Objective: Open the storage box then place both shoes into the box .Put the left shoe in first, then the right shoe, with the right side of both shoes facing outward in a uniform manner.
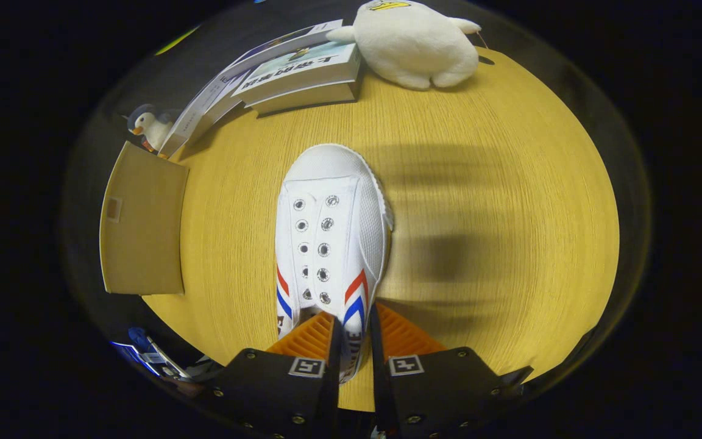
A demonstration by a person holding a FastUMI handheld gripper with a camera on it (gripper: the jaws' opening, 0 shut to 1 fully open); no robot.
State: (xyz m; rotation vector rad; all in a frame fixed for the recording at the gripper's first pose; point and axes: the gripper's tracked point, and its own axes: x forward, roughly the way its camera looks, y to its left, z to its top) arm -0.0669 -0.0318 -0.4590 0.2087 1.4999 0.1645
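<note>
A white canvas shoe (329, 235) with red and blue side stripes and no laces hangs above the round wooden table (479, 201), toe pointing away from me. My gripper (353, 341) is shut on the shoe's side wall near the heel, one finger inside the shoe and one outside. A brown cardboard storage box (144, 222) sits at the table's left edge, its plain lid facing up and closed.
A stack of books (299, 73) lies beyond the shoe at the table's far side. A white plush toy (415, 42) rests to the right of the books. A small penguin figure (150, 128) stands behind the box.
</note>
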